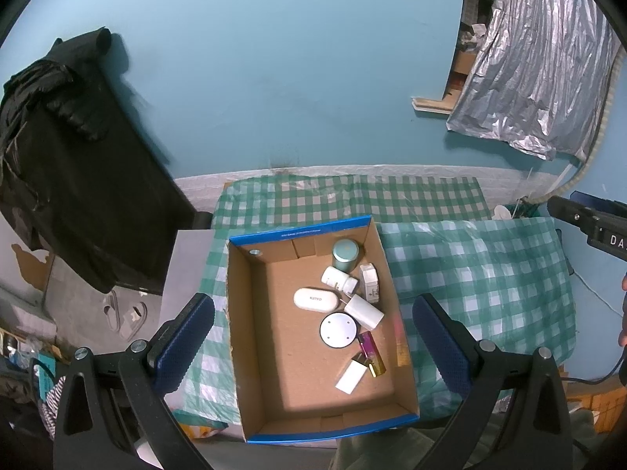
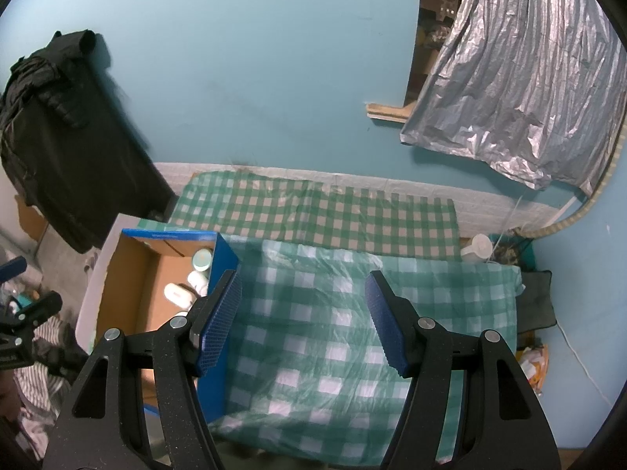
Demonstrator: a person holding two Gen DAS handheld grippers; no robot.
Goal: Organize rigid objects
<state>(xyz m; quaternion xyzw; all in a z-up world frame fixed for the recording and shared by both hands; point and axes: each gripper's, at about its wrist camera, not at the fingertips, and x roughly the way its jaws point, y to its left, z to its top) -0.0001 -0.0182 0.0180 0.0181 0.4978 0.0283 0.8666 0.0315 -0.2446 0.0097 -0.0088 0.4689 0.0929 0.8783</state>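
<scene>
Left gripper (image 1: 313,337) hangs above the cardboard box (image 1: 250,352), jaws spread wide, nothing between them. Box sits on the green checked cloth (image 1: 490,274).

Contents, left to right:
- white oval case (image 1: 316,299)
- round white disc (image 1: 338,330)
- white bottle (image 1: 339,278) on its side
- teal jar (image 1: 345,253), upright by the far wall
- flat white block (image 1: 351,376)
- white cylinder (image 1: 364,310), lying down
- purple-and-gold piece (image 1: 371,353)
- small white box (image 1: 369,282)

All crowd the box's right half, several touching.

Right gripper (image 2: 303,317) hovers over bare cloth beside the box, jaws also apart and holding nothing.

Risks, as I judge them:
- the wide jaws could catch two neighbours at once in that cluster
- the lying cylinder and bottle look likely to roll if nudged
- the box's tall right wall may foul a finger reaching the small white box, which sits close to it
</scene>
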